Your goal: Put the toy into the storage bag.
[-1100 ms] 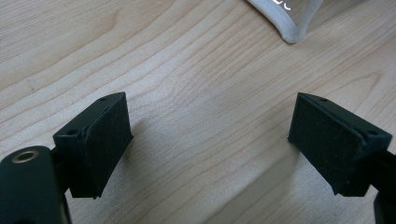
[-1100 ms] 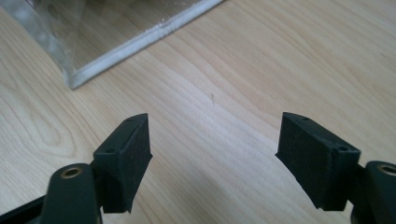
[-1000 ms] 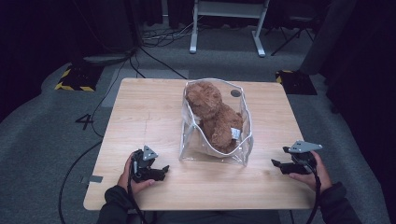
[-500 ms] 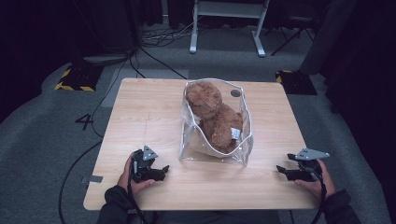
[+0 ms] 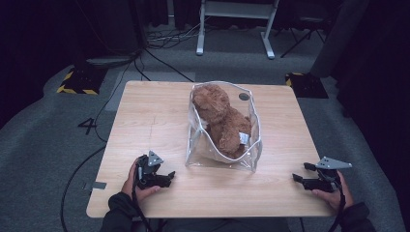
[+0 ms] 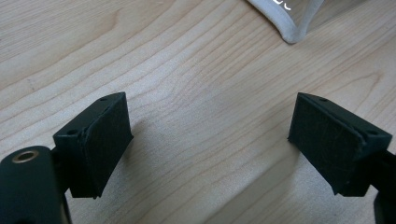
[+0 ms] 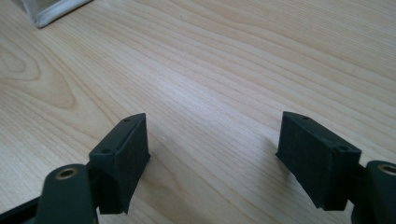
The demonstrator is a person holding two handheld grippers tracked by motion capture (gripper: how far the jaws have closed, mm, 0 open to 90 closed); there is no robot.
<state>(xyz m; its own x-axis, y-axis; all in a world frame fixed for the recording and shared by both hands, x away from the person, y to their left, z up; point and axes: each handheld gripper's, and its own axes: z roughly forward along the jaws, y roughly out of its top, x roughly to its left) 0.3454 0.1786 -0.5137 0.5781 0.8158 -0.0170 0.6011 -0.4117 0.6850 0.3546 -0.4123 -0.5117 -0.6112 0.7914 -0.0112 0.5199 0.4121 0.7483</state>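
A brown teddy bear [image 5: 221, 120] lies inside a clear plastic bag [image 5: 222, 159] with white edging at the middle of the wooden table [image 5: 154, 116]. My left gripper [image 5: 165, 178] rests near the table's front left, open, jaws pointing right toward the bag. My right gripper [image 5: 300, 173] sits at the front right edge, open, jaws pointing left. In the left gripper view the jaws stand wide apart [image 6: 210, 135] over bare wood, with a bag corner [image 6: 289, 28] ahead. In the right gripper view the open gripper [image 7: 212, 144] is low over the table, a bag corner [image 7: 46, 11] at top left.
A dark round spot [image 5: 244, 96] marks the table behind the bag. Grey carpet surrounds the table, with cables [image 5: 96, 125] on the left and a white desk frame [image 5: 237, 24] behind. Black curtains stand at both sides.
My right gripper has moved down and back toward the table's front right edge and now sits lower. The left gripper, bag and bear have stayed put.
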